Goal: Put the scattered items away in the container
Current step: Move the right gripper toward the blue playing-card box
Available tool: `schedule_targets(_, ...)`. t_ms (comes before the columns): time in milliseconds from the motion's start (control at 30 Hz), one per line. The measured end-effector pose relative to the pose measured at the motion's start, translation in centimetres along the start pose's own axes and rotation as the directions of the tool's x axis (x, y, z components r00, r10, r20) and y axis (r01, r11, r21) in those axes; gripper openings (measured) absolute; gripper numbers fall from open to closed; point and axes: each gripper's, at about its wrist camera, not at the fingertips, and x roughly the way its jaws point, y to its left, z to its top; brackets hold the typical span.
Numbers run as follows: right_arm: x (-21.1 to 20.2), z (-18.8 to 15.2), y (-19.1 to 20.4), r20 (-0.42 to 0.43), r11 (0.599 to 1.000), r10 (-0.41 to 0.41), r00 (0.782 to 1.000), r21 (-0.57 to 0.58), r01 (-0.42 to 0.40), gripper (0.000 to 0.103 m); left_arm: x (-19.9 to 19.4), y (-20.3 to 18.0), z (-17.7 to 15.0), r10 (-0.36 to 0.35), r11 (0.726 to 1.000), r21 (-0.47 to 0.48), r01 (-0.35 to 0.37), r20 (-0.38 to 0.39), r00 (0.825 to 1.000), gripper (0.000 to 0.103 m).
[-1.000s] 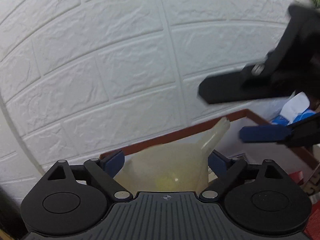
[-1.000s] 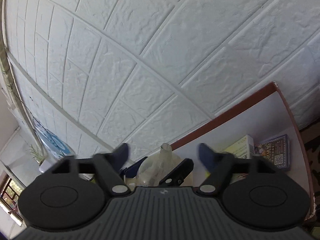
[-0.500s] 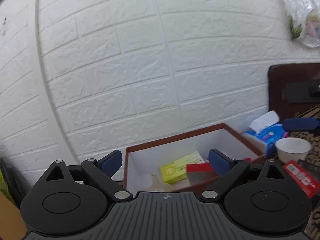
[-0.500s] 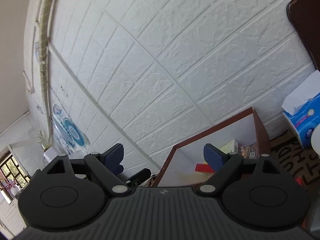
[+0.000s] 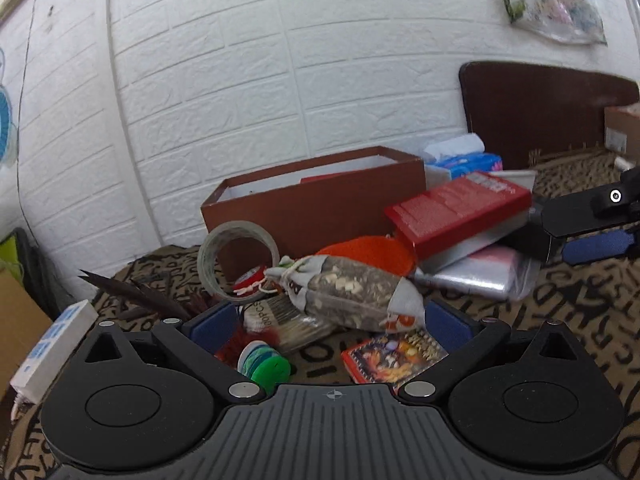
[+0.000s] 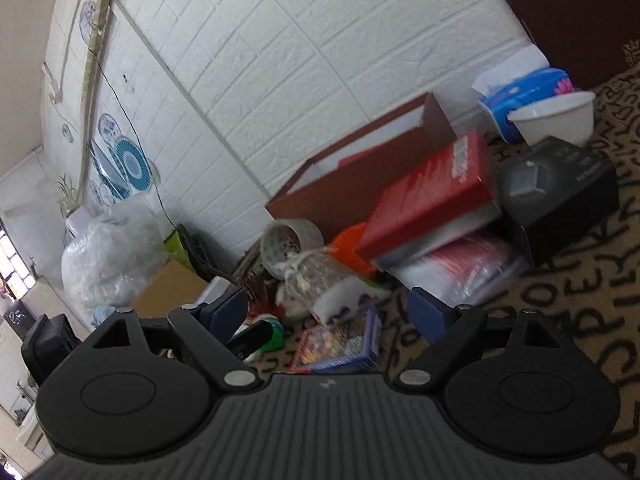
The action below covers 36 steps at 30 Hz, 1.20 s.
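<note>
A brown cardboard box point(image 5: 316, 204) with a white inside stands against the brick wall; it also shows in the right wrist view point(image 6: 360, 176). In front of it lie a drawstring pouch of nuts point(image 5: 344, 292), a tape roll point(image 5: 236, 256), a red box point(image 5: 460, 212), a card pack point(image 5: 394, 354), a green spool point(image 5: 266, 366) and a paintbrush point(image 5: 288, 320). My left gripper point(image 5: 326, 324) is open and empty, low over the pouch. My right gripper point(image 6: 326, 308) is open and empty, just before the pouch point(image 6: 320, 276) and card pack point(image 6: 340, 344). It also shows at the right edge of the left wrist view point(image 5: 592, 224).
A blue tissue pack point(image 6: 520, 96), white bowl point(image 6: 556, 118) and black box point(image 6: 560, 188) sit right of the brown box. A plastic-wrapped packet point(image 5: 484, 272) lies under the red box. A patterned cloth point(image 6: 580, 300) covers the table. A white bag point(image 6: 108, 248) sits far left.
Both grippers have pulled back and tilted down from above the brown box to the scattered items in front. The funnel the left gripper held a second ago is out of its jaws.
</note>
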Motion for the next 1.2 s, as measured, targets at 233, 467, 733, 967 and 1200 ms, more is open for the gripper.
schedule_targets(233,1.6,-1.1,-1.7,-0.066,1.000,-0.011,0.998,0.010,0.012,0.090,1.4,-0.7,-1.6,-0.014,0.998,0.067,0.014,-0.003,1.000,0.103)
schedule_targets(467,4.0,-0.7,-4.0,-0.116,0.965,0.125,0.985,0.245,-0.094,0.090,3.5,-0.3,-2.4,-0.151,0.986,-0.082,0.146,-0.054,0.987,0.103)
schedule_targets(733,5.8,-0.6,-5.5,-0.152,0.923,0.180,0.972,0.369,-0.113,0.088,6.3,0.3,-3.1,-0.343,0.932,-0.195,0.307,-0.192,0.919,0.103)
schedule_targets(967,8.7,0.3,-5.1,-0.276,0.925,0.237,0.932,0.358,-0.129,0.088,7.1,0.0,-2.7,-0.401,0.916,-0.123,0.382,-0.221,0.889,0.103)
schedule_targets(1200,10.7,0.9,-3.9,-0.398,0.949,0.247,0.884,0.284,-0.138,0.095,7.9,1.2,-2.7,-0.470,0.882,-0.087,0.463,-0.231,0.852,0.103)
